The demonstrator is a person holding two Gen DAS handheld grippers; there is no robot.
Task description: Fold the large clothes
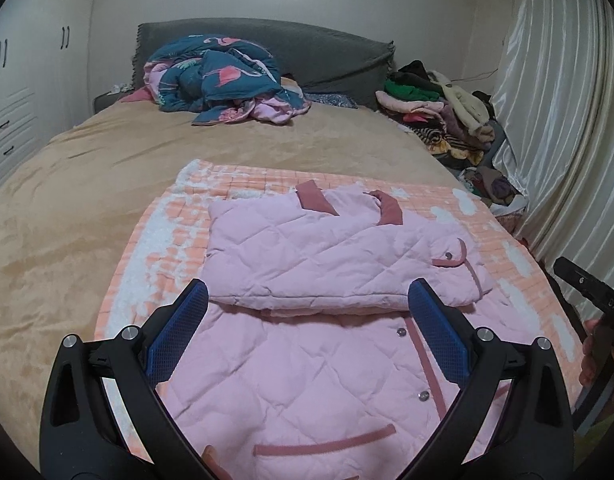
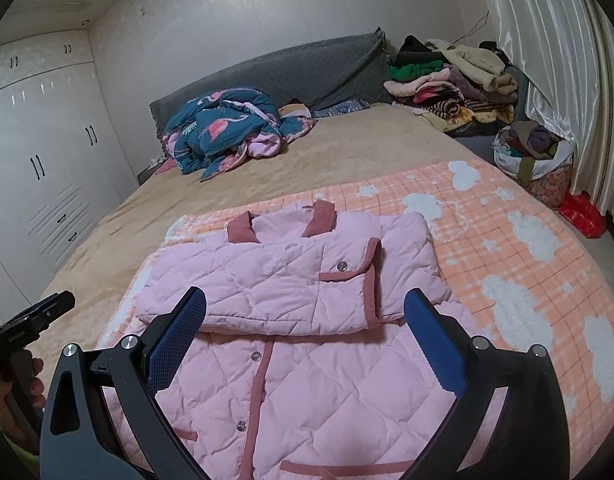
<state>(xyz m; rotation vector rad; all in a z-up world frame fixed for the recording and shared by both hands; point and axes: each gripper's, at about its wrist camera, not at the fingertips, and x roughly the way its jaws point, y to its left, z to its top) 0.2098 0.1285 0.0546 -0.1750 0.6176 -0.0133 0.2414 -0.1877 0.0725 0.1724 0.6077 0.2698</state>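
Note:
A pink quilted jacket (image 1: 323, 264) with dusty-rose trim lies on an orange checked blanket (image 1: 147, 248) on the bed, its sleeves folded across the chest. It also shows in the right wrist view (image 2: 291, 280). My left gripper (image 1: 309, 300) is open and empty, hovering over the jacket's lower half, just short of the folded sleeve's edge. My right gripper (image 2: 305, 308) is open and empty, hovering over the jacket's lower right part. The right gripper's body shows at the right edge of the left wrist view (image 1: 587, 284), and the left one at the left edge of the right wrist view (image 2: 35, 316).
The tan bed cover (image 1: 67, 184) stretches to a grey headboard (image 1: 315, 52). A crumpled blue flamingo duvet (image 1: 223, 76) lies near it. A pile of clothes (image 2: 451, 84) and a full bag (image 2: 535, 156) sit at the right, by the curtain (image 2: 547, 40). White wardrobes (image 2: 39, 152) stand left.

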